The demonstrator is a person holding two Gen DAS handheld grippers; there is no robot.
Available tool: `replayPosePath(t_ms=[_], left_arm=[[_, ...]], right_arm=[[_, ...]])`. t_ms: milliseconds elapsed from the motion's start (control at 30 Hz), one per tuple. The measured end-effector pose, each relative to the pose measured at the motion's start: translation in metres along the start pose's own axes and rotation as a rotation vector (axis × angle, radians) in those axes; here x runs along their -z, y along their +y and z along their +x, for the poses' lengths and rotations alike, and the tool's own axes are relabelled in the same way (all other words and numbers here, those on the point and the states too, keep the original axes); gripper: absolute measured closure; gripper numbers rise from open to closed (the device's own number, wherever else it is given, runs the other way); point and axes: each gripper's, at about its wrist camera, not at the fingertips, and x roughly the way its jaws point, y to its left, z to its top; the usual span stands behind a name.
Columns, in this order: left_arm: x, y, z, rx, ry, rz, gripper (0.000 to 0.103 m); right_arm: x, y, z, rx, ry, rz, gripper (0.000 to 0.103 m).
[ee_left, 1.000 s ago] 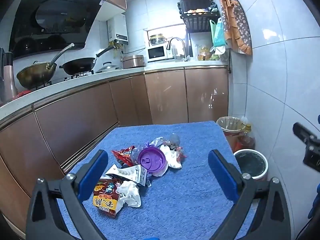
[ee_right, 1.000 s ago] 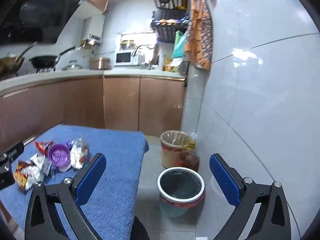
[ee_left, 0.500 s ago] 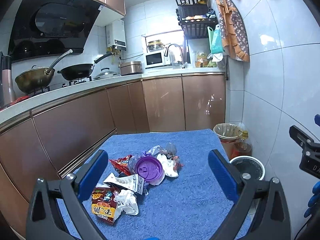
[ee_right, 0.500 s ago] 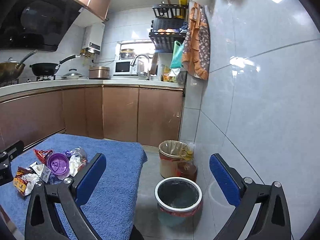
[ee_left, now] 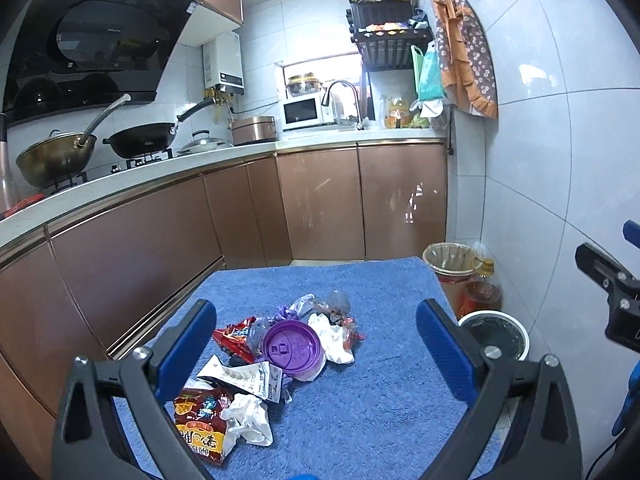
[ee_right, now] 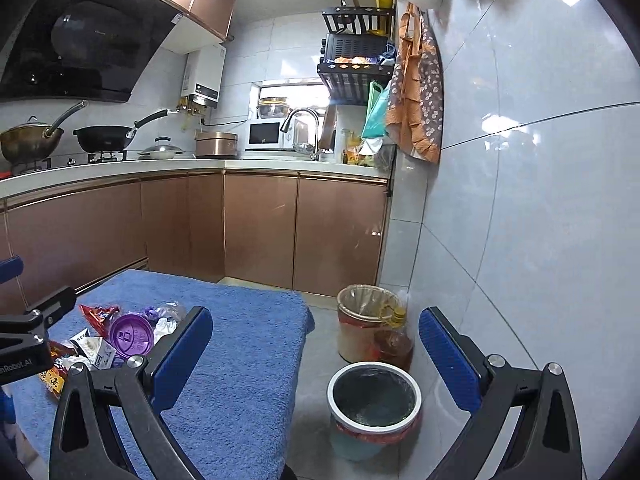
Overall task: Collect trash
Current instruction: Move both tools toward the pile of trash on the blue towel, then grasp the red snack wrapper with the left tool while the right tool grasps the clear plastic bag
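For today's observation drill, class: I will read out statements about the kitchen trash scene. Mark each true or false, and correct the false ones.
1. The trash pile lies on the blue towel. True.
2. The left gripper holds the purple lid. False: it is open and empty.
3. The white-rimmed bin stands on the floor beside the table. True.
4. The right gripper is shut on a wrapper. False: open, empty.
5. The crumpled tissue sits inside a bin. False: on the towel.
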Motion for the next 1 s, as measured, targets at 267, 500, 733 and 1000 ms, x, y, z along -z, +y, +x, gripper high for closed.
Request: replayPosePath(t_ms=[267, 500, 733, 1000], left_arm=[[0.003, 0.001, 0.02, 0.04, 0.027, 0.013, 0.002], [0.004, 0.004, 0.042, 0.063, 0.053, 0.001, 0.002], [0.023, 0.014, 0.061, 0.056, 0.084, -0.015, 0.002], [0.062, 0.044, 0.08, 0.051, 0.168, -0.037, 0.002]], right_arm=[[0.003, 0.009, 0.015, -0.001, -0.014, -0.006, 0.0], [-0.001, 0.016, 0.039, -0.033, 0.018, -0.023, 0.0], [0.0, 0.022, 0.078, -0.114, 0.103, -0.017, 0.0], [0.027, 0.044, 0.127, -0.239, 0.249, -0.042, 0.0]])
